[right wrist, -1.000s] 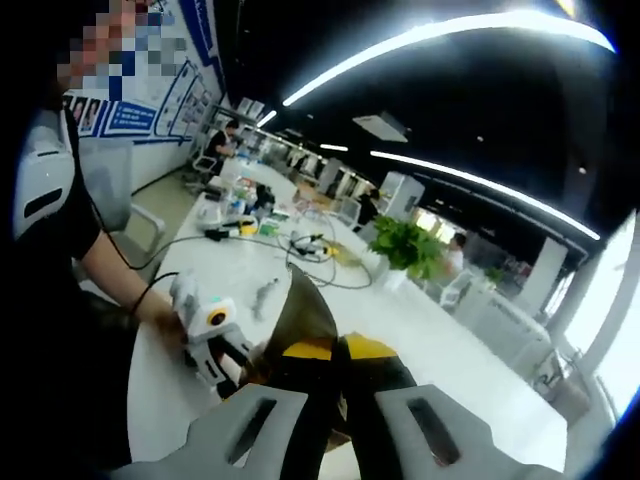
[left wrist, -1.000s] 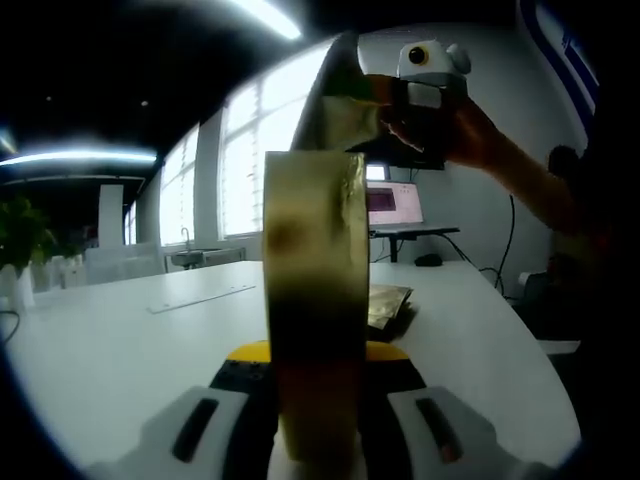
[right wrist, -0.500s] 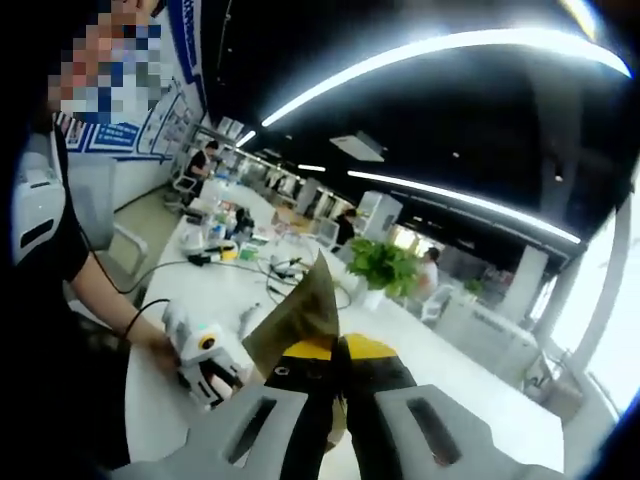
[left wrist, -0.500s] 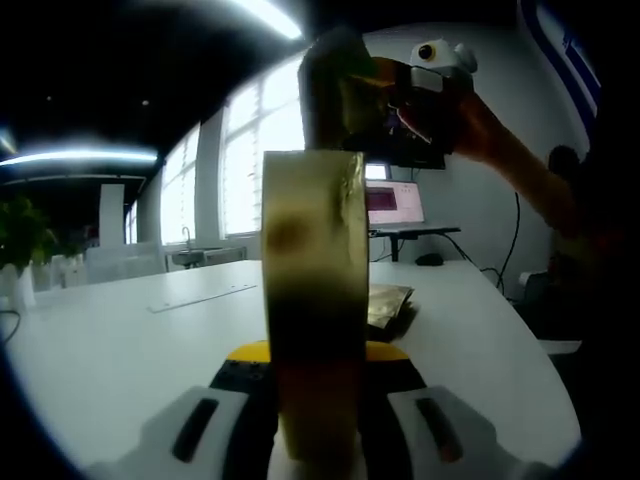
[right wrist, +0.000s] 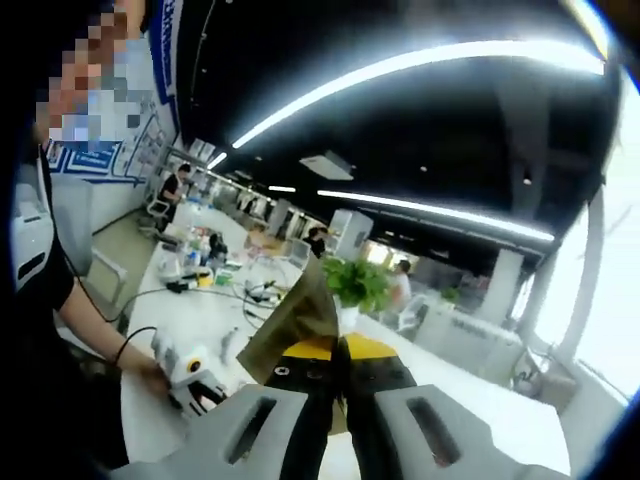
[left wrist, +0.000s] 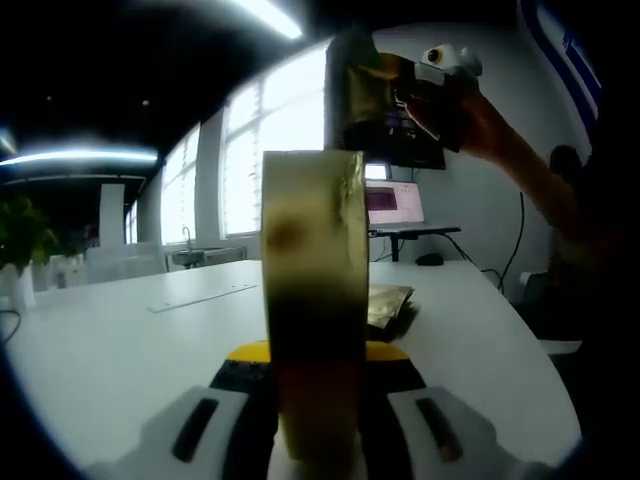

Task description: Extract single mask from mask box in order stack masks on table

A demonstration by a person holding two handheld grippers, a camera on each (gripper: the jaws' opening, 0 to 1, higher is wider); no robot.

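Your right fingers (right wrist: 338, 390) are pinched tight on one gold mask packet (right wrist: 292, 318), which sticks up and off to the left of them in the right gripper view, hanging in the air well clear of the white surface (right wrist: 190, 310). In the left gripper view you can see that same right gripper (left wrist: 430, 85) way up top with the packet (left wrist: 362, 90) dangling from it, high above everything.

Your left fingers (left wrist: 310, 440) are clamped on the mask box (left wrist: 312, 300), which stands tall and upright straight out from them, its long axis running up the middle of the view, bottom end down between the fingers.

The bit that matters for the next move, I'd say: the small stack of gold packets (left wrist: 388, 303) lies flat on the surface (left wrist: 120, 340) just past the box and a little to its right. So the packet you're holding sits above and beyond the stack, and your right hand is the one that has to come down to it. The left one is busy with the box anyway. You'd probably want to flatten the packet out as it drops, since it's hanging on edge right now and the stack lies flat.
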